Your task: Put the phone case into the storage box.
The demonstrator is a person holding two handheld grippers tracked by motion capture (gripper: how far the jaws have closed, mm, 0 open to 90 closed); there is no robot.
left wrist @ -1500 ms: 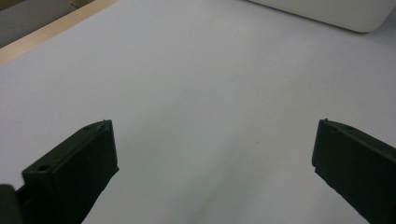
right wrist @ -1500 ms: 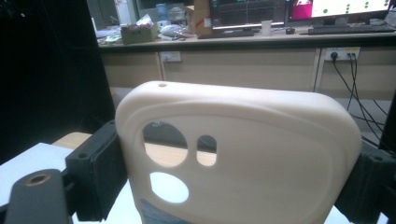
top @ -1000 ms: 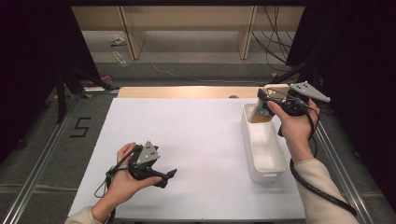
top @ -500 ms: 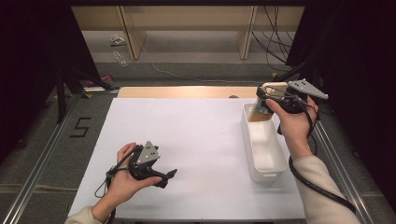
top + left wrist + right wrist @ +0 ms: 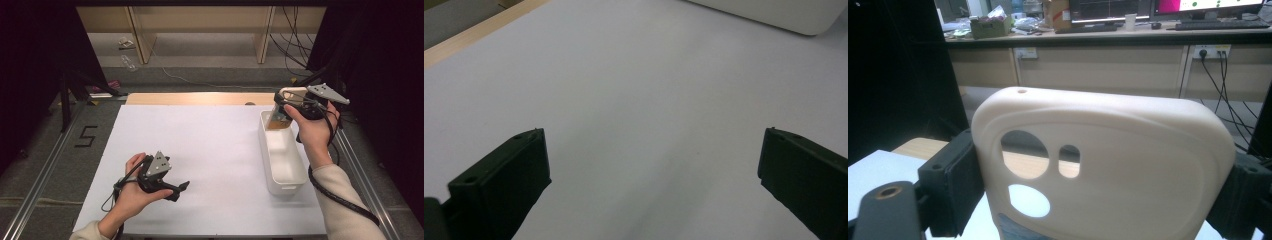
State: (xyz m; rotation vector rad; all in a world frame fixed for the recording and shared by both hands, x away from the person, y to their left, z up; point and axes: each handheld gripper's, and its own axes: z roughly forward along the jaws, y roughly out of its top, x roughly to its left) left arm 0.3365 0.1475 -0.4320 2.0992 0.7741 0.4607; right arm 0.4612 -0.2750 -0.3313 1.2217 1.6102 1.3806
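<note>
A cream phone case (image 5: 1098,165) is held tight by the right gripper (image 5: 295,107) above the white bin (image 5: 282,160); the left gripper (image 5: 165,182) is held wide open and empty.

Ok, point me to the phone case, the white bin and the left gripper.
phone case (image 5: 1108,165): right gripper view, middle of its back.
white bin (image 5: 289,186): high view, near rim.
left gripper (image 5: 651,165): left gripper view, midway between its open jaws.

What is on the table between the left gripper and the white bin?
Nothing: in the high view, only bare white table lies between the left gripper and the white bin. The left gripper view agrees.
</note>
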